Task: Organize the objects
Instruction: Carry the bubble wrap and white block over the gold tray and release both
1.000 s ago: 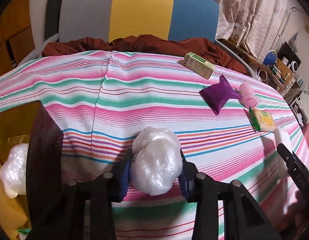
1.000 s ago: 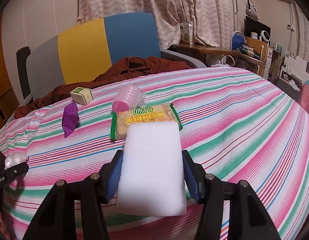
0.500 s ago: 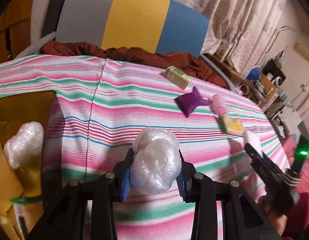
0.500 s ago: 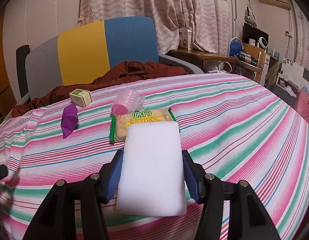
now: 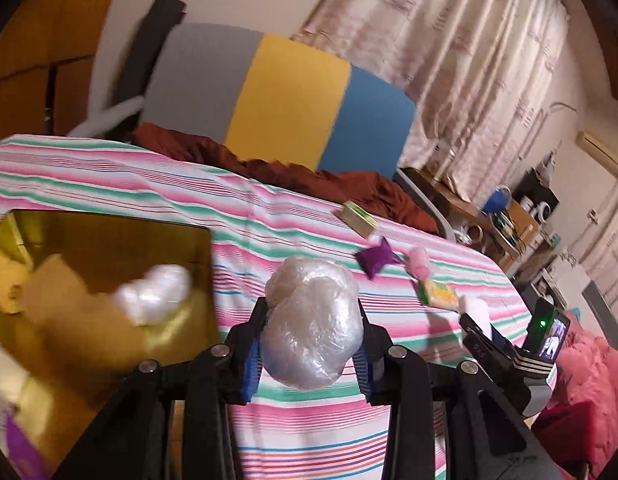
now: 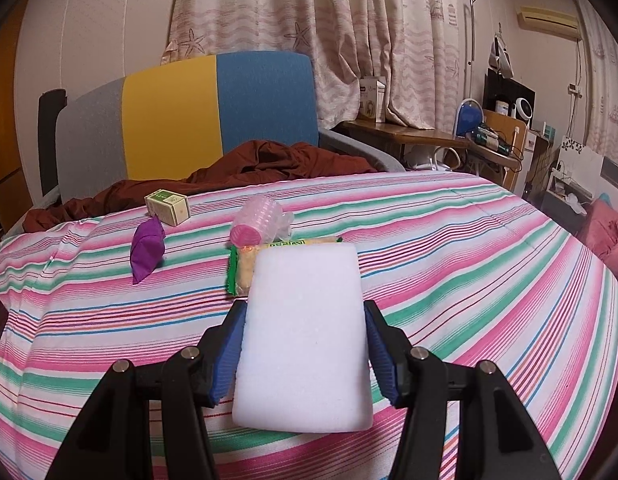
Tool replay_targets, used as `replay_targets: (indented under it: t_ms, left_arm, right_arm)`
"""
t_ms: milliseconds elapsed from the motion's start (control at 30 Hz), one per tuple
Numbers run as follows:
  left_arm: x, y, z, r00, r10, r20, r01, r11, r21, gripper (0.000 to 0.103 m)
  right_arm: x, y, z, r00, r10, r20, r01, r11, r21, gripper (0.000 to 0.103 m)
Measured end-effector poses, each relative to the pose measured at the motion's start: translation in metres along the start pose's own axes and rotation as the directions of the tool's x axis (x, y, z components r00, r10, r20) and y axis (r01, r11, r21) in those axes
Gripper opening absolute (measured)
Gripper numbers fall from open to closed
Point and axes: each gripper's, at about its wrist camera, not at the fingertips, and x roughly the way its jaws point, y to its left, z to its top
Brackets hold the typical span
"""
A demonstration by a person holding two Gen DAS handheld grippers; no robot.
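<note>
My left gripper (image 5: 311, 332) is shut on a crumpled clear plastic bag (image 5: 313, 320), lifted above the striped tablecloth (image 5: 269, 220). To its left stands a dark amber bin (image 5: 109, 248) holding another crumpled plastic bag (image 5: 155, 294) and yellowish items. My right gripper (image 6: 303, 340) is shut on a white foam block (image 6: 303, 332), held over the cloth. Beyond the block lie a yellow snack packet (image 6: 241, 268), a pink plastic cup stack (image 6: 257, 220), a purple pouch (image 6: 147, 250) and a small green-white box (image 6: 167, 206). The right gripper (image 5: 475, 322) also shows at the right of the left wrist view.
A grey, yellow and blue chair back (image 6: 189, 120) stands behind the table with brown cloth (image 6: 261, 164) draped at its base. A cluttered desk (image 6: 449, 140) and curtains are at the far right. A pink cushion (image 5: 585, 380) lies past the table's right edge.
My left gripper has risen and swung left with the plastic bag, bringing the amber bin more into view. My right gripper has stayed nearly still with the foam block.
</note>
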Motion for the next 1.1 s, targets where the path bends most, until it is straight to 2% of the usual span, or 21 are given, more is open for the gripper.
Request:
replay_targets:
  t_ms: [267, 467, 567, 700, 867, 1033, 1100]
  left_arm:
    - [-0.033, 0.064, 0.002, 0.994, 0.099, 0.048, -0.093, 0.990, -0.106, 0.038]
    - [-0.042, 0.110, 0.005, 0.982, 0.183, 0.050, -0.169, 0.965, -0.202, 0.038]
    - [-0.045, 0.127, 0.002, 0.973, 0.227, 0.038, -0.213, 0.951, -0.222, 0.038]
    - [-0.049, 0.139, -0.006, 0.962, 0.274, 0.021, -0.264, 0.942, -0.205, 0.038]
    - [-0.052, 0.150, -0.017, 0.954, 0.300, -0.007, -0.296, 0.936, -0.188, 0.038]
    - [-0.048, 0.154, -0.024, 0.954, 0.297, -0.034, -0.298, 0.934, -0.199, 0.038]
    - [-0.050, 0.154, -0.026, 0.955, 0.296, -0.034, -0.297, 0.933, -0.204, 0.047]
  right_arm:
    - [-0.003, 0.005, 0.001, 1.000, -0.009, 0.016, 0.009, 1.000, -0.027, 0.057]
    - [-0.009, 0.009, 0.000, 0.999, -0.019, 0.033, 0.020, 0.999, -0.039, 0.057]
    - [-0.020, 0.016, 0.000, 0.998, 0.021, 0.053, -0.017, 0.998, -0.065, 0.057]
    - [-0.043, 0.037, -0.002, 0.989, 0.128, 0.070, -0.120, 0.986, -0.112, 0.057]
    - [-0.073, 0.073, -0.001, 0.952, 0.303, 0.050, -0.298, 0.951, -0.083, 0.057]
    - [-0.105, 0.120, 0.004, 0.885, 0.464, 0.041, -0.460, 0.884, -0.084, 0.057]
    - [-0.116, 0.144, 0.006, 0.850, 0.526, 0.026, -0.521, 0.847, -0.104, 0.057]
